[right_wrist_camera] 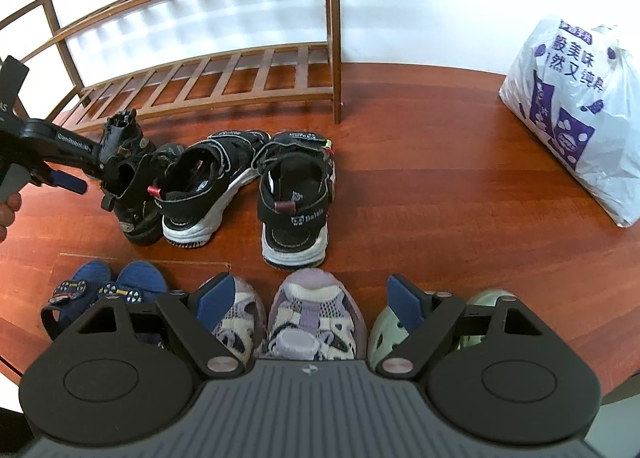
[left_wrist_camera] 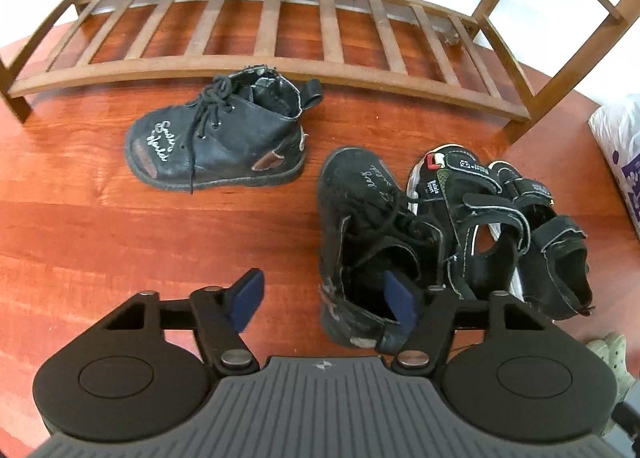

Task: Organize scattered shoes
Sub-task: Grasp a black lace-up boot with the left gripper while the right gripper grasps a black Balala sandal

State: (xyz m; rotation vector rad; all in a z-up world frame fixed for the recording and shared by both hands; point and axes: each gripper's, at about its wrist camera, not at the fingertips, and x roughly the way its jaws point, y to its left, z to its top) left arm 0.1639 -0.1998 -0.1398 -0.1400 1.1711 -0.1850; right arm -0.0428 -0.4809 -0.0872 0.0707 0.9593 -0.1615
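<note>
Left wrist view: far boot (left_wrist_camera: pixel 216 138) lies before the rack (left_wrist_camera: pixel 276 38); left gripper (left_wrist_camera: pixel 324 300), jaws wide, straddles the near boot's (left_wrist_camera: pixel 360 242) collar beside sandals (left_wrist_camera: pixel 500 226). Judged: gripping it; closing comes next. Right gripper (right_wrist_camera: pixel 306 298) hovers wide, empty.

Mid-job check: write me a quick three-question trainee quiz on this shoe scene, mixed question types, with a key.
1. True or false: the bottom shelf of the wooden shoe rack already holds a shoe.
2. Multiple choice: one finger of the left gripper reaches into the collar of which shoe? A) the near black lace-up boot B) a black sandal C) the far black boot lying nearer the rack
3. Fill in: the right gripper hovers with jaws ____ above the lilac sandals.

Key: 1 false, the shelf is bare; 2 A; 3 open, gripping nothing.
</note>
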